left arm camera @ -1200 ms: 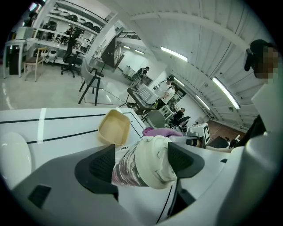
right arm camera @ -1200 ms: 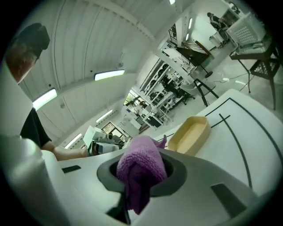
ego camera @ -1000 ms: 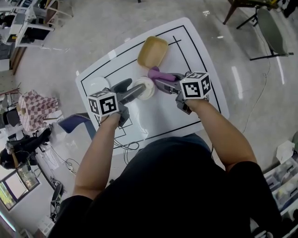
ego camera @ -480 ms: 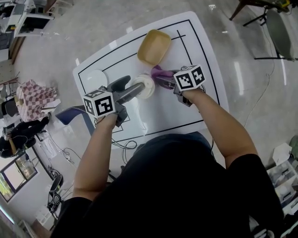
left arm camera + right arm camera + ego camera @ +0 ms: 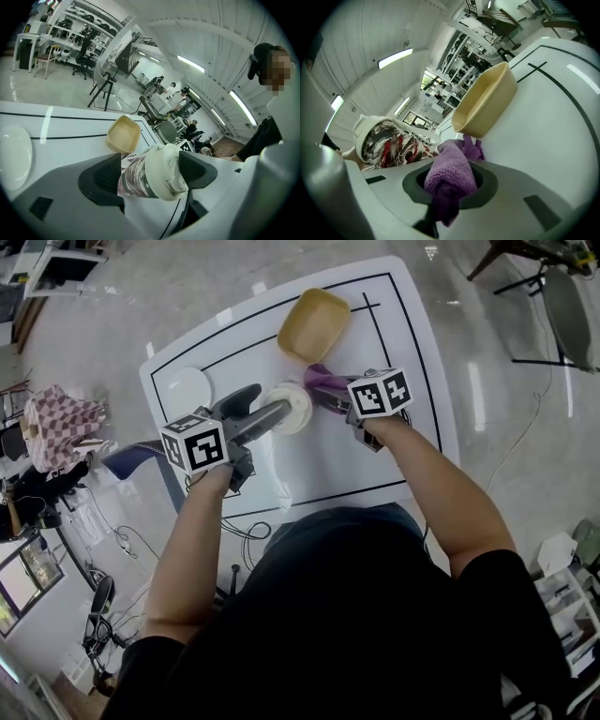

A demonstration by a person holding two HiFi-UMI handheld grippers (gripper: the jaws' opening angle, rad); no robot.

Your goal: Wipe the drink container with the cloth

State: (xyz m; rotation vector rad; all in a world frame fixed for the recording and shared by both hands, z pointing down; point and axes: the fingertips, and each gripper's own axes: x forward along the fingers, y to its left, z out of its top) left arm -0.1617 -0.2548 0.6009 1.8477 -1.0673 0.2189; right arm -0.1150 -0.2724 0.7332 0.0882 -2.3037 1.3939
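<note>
Two tools share the job: the left tongs (image 5: 268, 409) are clamped on the cup (image 5: 164, 173), steadying it mid-worktop (image 5: 319, 465). On its right, the right tongs (image 5: 328, 399) are shut on the purple cloth (image 5: 449, 171), just beside the cup's wall, apparently for rubbing.

Left gripper (image 5: 152, 172): jaws closed on the drink container (image 5: 139, 182), which lies sideways between them. The left pad bears on the patterned body. The right pad bears on the white lid (image 5: 166, 172). Container is held above the white surface (image 5: 61, 145), which carries black lines. A tan square bowl (image 5: 124, 135) sits on the surface just beyond the container. A white round disc (image 5: 13, 154) lies at the left edge, well apart from the bowl. A person (image 5: 274, 126) shows at the right. Background: shelving, chairs, ceiling strip lights.
</note>
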